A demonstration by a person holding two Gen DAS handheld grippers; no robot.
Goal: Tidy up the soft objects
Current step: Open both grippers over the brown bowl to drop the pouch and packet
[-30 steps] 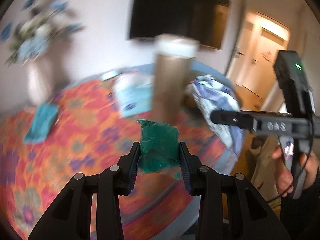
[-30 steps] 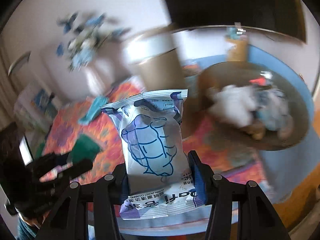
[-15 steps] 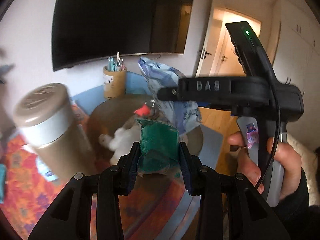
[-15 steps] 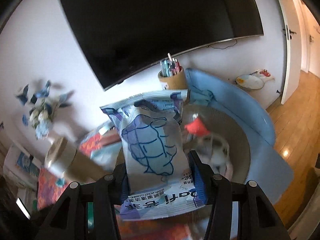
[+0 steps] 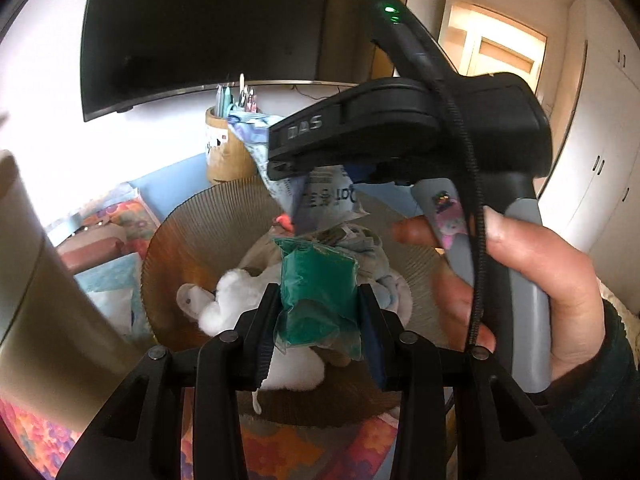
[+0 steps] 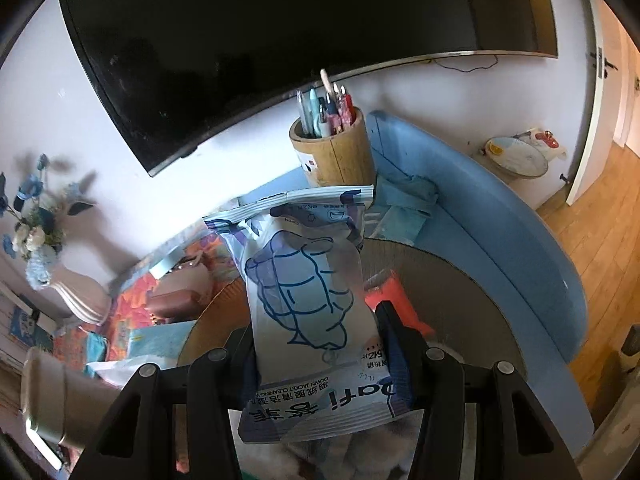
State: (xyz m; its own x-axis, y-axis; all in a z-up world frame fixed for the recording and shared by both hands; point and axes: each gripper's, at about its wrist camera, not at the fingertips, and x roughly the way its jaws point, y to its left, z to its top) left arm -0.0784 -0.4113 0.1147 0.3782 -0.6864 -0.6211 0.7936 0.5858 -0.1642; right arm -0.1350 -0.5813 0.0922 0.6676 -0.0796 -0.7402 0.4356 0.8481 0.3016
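My left gripper (image 5: 318, 316) is shut on a small green packet (image 5: 318, 296), held above the round ribbed brown bowl (image 5: 192, 240). A white plush toy (image 5: 236, 300) and other soft items lie in that bowl under the packet. My right gripper (image 6: 316, 344) is shut on a white and blue wipes pack (image 6: 308, 300), also over the bowl (image 6: 460, 292). In the left wrist view the right gripper's body crosses the upper right with the wipes pack (image 5: 320, 192) hanging from it, held by a hand (image 5: 520, 264). An orange-red item (image 6: 394, 300) lies in the bowl.
A wooden pen holder (image 6: 334, 148) stands behind the bowl near the blue table edge (image 6: 500, 216). A tan cylinder with a pale lid (image 6: 52, 396) lies at left. A vase of blue flowers (image 6: 36, 240), a brown pouch (image 6: 176, 300) and a dark wall screen (image 6: 280, 40) are beyond.
Both grippers have swung from the flowered tablecloth to above the brown bowl, each keeping its item. The right gripper now looms closer in the left wrist view.
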